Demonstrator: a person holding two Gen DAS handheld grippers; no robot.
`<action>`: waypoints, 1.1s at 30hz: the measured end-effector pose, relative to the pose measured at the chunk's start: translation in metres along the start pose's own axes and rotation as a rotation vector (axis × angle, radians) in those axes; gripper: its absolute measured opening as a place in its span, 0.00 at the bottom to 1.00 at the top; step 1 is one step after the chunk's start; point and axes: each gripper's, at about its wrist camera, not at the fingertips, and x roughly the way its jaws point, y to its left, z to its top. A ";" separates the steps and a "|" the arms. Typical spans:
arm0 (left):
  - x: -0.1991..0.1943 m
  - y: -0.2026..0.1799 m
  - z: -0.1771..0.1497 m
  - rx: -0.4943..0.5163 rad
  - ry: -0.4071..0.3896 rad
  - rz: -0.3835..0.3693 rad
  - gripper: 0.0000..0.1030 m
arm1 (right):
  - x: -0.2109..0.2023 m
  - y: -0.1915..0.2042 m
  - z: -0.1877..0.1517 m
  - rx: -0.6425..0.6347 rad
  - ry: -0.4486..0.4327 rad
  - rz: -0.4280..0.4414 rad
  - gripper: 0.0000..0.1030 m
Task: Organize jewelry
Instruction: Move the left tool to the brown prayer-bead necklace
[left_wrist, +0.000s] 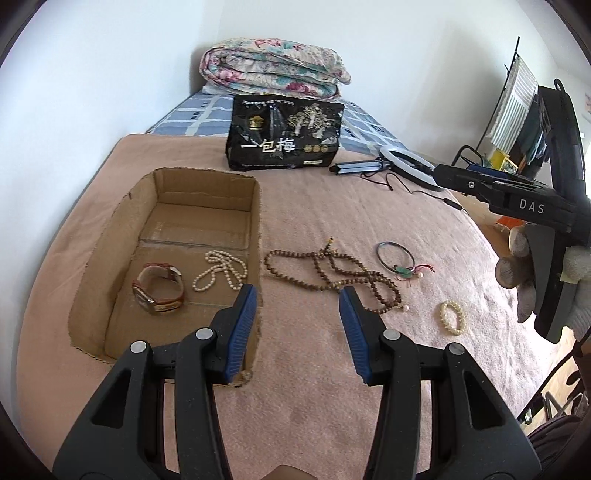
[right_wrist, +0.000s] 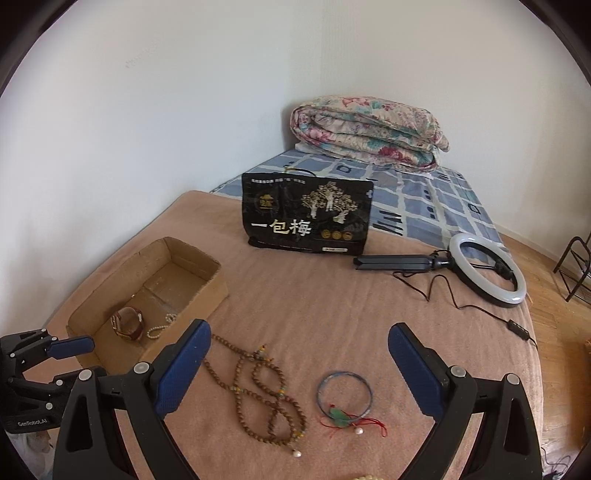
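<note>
The left hand-held gripper (left_wrist: 297, 314) hovers with jaws spread wide and nothing between them, over the pink blanket (left_wrist: 314, 387) by the near right corner of the open cardboard box (left_wrist: 92, 295). The right hand-held gripper (right_wrist: 299, 365) is likewise wide open and empty. Beyond them, a long brown wooden bead strand (right_wrist: 258, 398) lies beside a thin dark bangle with a green charm (right_wrist: 345, 398); a small cream bead bracelet (left_wrist: 452, 317) sits apart. Inside the box rest a brown-strapped wristwatch (left_wrist: 159, 290) and white pearl necklace (left_wrist: 221, 275). Farther back stands a black snack bag (right_wrist: 308, 218).
</note>
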 end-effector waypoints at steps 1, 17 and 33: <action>0.002 -0.007 0.000 0.007 0.005 -0.008 0.46 | -0.002 -0.007 -0.003 0.004 0.001 -0.011 0.95; 0.057 -0.071 -0.004 0.059 0.098 -0.089 0.46 | 0.007 -0.102 -0.047 0.125 0.120 -0.088 0.95; 0.106 -0.080 -0.010 0.054 0.175 -0.090 0.46 | 0.046 -0.108 -0.092 0.127 0.255 0.106 0.67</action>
